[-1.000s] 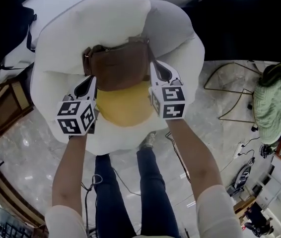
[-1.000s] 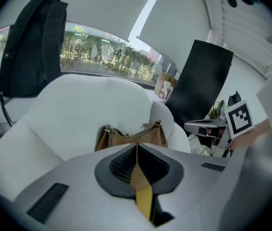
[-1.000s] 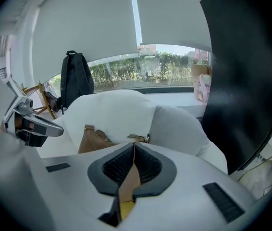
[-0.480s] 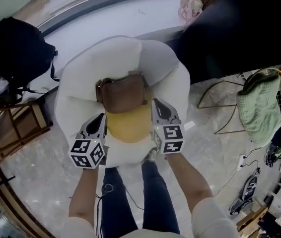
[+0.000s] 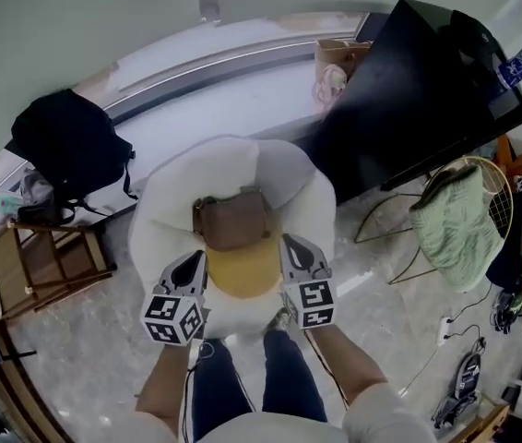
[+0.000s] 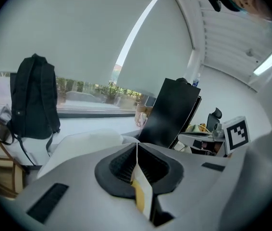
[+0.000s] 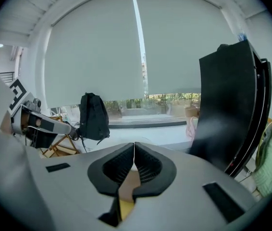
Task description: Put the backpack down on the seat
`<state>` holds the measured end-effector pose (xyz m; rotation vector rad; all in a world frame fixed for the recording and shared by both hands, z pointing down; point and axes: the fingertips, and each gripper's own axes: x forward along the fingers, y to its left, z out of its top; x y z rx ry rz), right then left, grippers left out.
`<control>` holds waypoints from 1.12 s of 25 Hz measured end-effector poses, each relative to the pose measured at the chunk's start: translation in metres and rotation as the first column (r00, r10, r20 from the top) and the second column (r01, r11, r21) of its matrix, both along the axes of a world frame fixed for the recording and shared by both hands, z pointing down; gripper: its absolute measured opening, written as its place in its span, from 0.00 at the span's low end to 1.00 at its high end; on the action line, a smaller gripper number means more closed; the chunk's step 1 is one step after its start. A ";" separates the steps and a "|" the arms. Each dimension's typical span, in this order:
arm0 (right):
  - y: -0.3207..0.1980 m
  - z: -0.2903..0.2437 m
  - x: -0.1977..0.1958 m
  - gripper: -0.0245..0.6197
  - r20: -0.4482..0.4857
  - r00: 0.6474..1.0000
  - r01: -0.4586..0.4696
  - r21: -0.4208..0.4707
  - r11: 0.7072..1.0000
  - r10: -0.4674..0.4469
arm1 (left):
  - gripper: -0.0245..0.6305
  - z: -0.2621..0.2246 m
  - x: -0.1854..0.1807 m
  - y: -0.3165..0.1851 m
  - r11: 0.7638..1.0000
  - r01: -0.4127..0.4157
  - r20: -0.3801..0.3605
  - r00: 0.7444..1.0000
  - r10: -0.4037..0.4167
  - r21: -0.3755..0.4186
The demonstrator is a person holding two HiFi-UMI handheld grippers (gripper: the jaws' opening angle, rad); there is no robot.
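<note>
- A black fabric backpack (image 5: 72, 146) stands upright at the far left on a pale ledge below the window. In the left gripper view (image 6: 32, 97) it stands against the lowered blind.
- Just below it, a wooden folding frame (image 5: 53, 266) stands on the pale marbled floor (image 5: 86, 358).
- The left gripper (image 5: 196, 258) hangs over the near edge of the seat. Its own view shows its jaws (image 6: 137, 144) pressed together, closed on themselves.
- The white puffy round seat (image 5: 164, 215) fills the middle. The brown leather backpack (image 5: 233, 220) lies in its hollow against the backrest, apart from both grippers.
- A yellow round cushion (image 5: 243, 270) lies on the seat just in front of the backpack, between the two grippers.
- The right gripper (image 5: 289, 243) hangs level with the left one, its jaws (image 7: 134, 144) likewise together with no object clamped.
- The person's legs (image 5: 261, 386), in dark blue trousers, stand below the seat's front edge.
- A large black flat panel (image 5: 418, 90) leans behind the seat to the right.
- A green knitted cloth (image 5: 450, 224) drapes over a thin wire-frame chair (image 5: 381, 229) at the far right.
</note>
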<state>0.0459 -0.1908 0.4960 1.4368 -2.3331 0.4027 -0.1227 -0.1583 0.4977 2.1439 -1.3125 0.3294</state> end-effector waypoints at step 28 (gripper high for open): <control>0.121 -0.215 0.007 0.09 0.111 0.993 0.010 0.169 0.986 -0.029 | 0.10 -0.203 0.021 0.101 0.969 -0.108 0.063 0.993 0.096 0.222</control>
